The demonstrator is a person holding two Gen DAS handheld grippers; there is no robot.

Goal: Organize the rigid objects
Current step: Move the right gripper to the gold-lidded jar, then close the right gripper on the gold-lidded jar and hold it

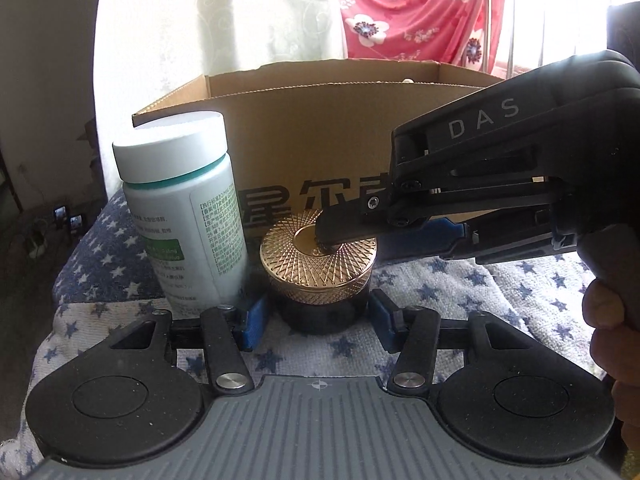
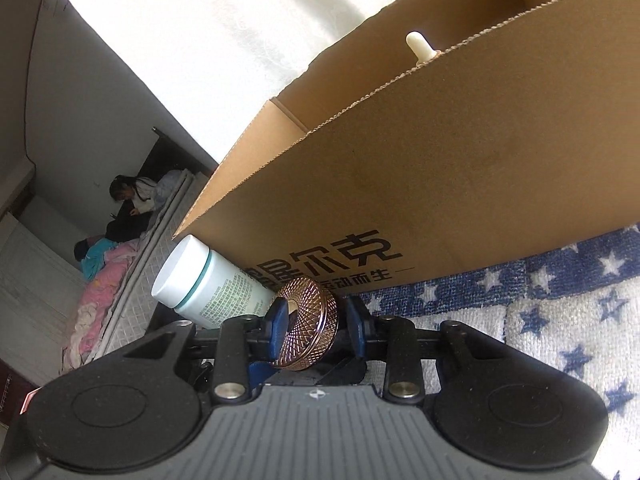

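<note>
A brown cardboard box (image 1: 320, 136) printed with large black Chinese characters stands on the star-patterned cloth (image 1: 500, 292). Before it stands a white bottle (image 1: 188, 216) with a green label, just beside a gold-lidded dark jar (image 1: 318, 276). The left gripper (image 1: 316, 320) brackets the jar's base, pads seemingly apart from it. The right gripper (image 2: 316, 320), marked "DAS", pinches the lid.

The jar (image 1: 318, 280) sits on the cloth (image 1: 500, 292), just right of the bottle (image 1: 184, 216). The big box (image 1: 320, 128) stands behind both. The left gripper (image 1: 316, 320) has a finger on each side of the jar. The right gripper (image 2: 316, 320) reaches over the jar's lid (image 1: 318, 256).
</note>
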